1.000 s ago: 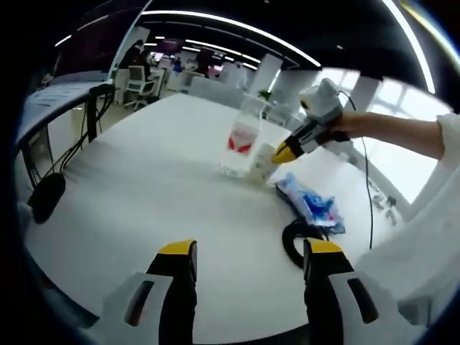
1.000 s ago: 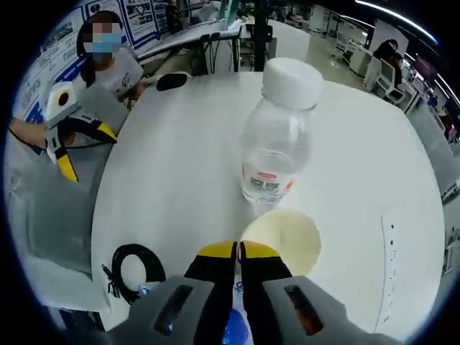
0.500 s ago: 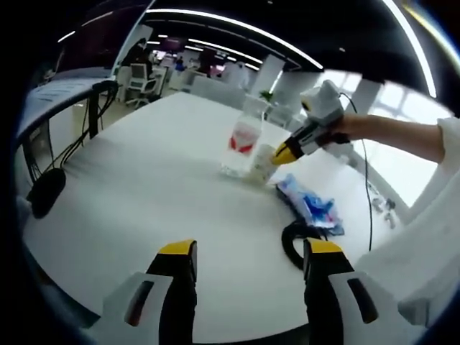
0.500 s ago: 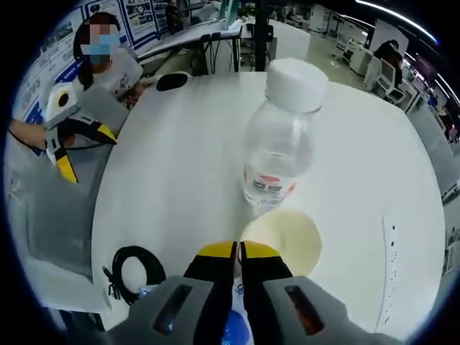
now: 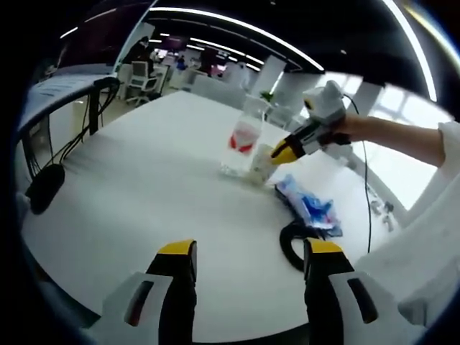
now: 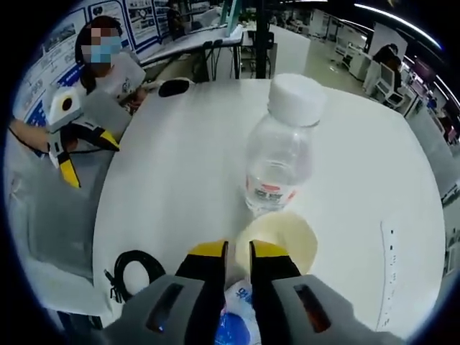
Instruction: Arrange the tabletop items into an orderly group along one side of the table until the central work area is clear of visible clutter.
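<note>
A clear water bottle (image 6: 279, 162) with a white cap and red label stands mid-table, and a cream paper cup (image 6: 284, 241) sits right in front of it. My right gripper (image 6: 238, 251) is open by a narrow gap, its jaws on either side of the cup's near rim. In the left gripper view its yellow tip (image 5: 284, 152) meets the cup (image 5: 261, 164) beside the bottle (image 5: 242, 145). A blue packet (image 5: 309, 205) and a black cable coil (image 5: 293, 242) lie nearer. My left gripper (image 5: 250, 251) hangs open above the near table edge, holding nothing.
The round white table (image 5: 144, 187) has broad bare room on its left side. A black mouse-like object (image 6: 175, 87) lies at its edge. A white strip (image 6: 388, 266) lies on the table's other side. A seated person (image 6: 108, 68) is behind, with desks and chairs beyond.
My right gripper's jaws, pressed together before, have parted slightly at the cup's rim. The bottle, cup, packet and coil stay put. The left gripper has barely moved.
</note>
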A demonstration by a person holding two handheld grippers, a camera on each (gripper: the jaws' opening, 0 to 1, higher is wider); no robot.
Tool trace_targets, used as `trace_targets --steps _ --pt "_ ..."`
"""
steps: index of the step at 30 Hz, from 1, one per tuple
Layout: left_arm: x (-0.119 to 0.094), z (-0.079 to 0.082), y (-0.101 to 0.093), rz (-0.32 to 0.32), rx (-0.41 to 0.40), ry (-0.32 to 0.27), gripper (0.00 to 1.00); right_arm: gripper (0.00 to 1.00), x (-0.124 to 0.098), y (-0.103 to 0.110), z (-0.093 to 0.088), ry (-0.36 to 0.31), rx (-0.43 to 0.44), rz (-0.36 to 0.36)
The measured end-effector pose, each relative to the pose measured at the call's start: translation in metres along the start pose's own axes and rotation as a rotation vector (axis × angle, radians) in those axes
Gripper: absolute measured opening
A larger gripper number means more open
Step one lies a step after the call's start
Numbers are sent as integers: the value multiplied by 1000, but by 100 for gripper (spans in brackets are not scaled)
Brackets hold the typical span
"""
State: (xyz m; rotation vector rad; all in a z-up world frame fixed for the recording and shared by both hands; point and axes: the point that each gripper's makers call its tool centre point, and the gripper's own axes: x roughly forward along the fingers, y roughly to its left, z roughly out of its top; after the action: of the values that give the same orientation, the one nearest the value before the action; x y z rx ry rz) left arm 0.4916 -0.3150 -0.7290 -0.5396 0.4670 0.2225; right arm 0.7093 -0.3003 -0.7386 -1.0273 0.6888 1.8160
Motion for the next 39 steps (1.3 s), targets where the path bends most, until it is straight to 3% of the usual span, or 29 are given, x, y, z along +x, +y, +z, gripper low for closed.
trace_targets --steps 16,27,39 --pt "1 3 0 -8 4 0 57 18 -12 0 2 -84 38 -19" --pt "0 4 -3 -24 28 9 58 23 -39 9 -2 -228 127 -68" --pt "-2 9 -9 -44 69 18 59 33 -64 20 -26 -362 242 -122"
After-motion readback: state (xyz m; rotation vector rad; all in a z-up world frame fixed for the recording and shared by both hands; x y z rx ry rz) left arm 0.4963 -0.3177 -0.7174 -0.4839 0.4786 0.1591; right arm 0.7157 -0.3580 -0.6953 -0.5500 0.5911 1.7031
